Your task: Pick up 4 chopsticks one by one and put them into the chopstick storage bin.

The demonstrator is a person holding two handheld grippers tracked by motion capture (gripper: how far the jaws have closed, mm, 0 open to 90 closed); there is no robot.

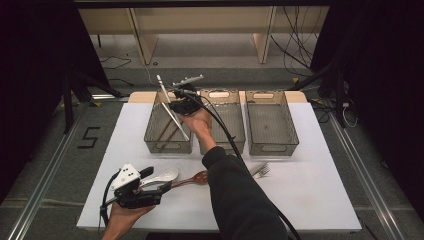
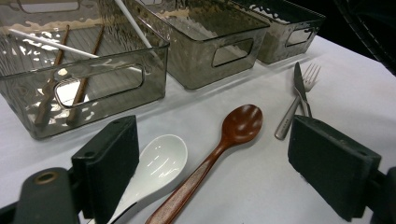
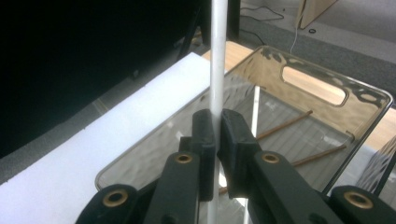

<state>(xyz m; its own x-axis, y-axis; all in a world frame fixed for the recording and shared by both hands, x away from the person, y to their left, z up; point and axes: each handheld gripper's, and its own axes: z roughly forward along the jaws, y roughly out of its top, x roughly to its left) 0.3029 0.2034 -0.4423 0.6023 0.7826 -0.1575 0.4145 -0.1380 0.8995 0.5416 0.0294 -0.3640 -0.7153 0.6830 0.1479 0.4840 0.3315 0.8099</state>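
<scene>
My right gripper point(image 1: 175, 105) point(image 3: 217, 135) is shut on a white chopstick point(image 1: 162, 86) point(image 3: 217, 56), held tilted over the left grey bin point(image 1: 150, 131) point(image 3: 327, 79). Two brown chopsticks point(image 3: 289, 122) and another white chopstick point(image 3: 255, 112) lie in that bin. My left gripper point(image 1: 159, 180) point(image 2: 222, 161) hovers open low over the table's front left. A white ceramic spoon point(image 1: 167, 175) point(image 2: 156, 170) rests beside its left pad, and a wooden spoon point(image 1: 194, 178) point(image 2: 229, 135) lies between the jaws. Neither spoon is gripped.
Two more grey bins, the middle bin point(image 1: 227, 145) point(image 2: 219, 70) and the right bin point(image 1: 272, 147) point(image 2: 292, 39), stand in a row at the back. A metal fork point(image 1: 262, 170) point(image 2: 306, 86) and a knife point(image 2: 299, 86) lie on the white table cover point(image 1: 310, 190), right of the spoons.
</scene>
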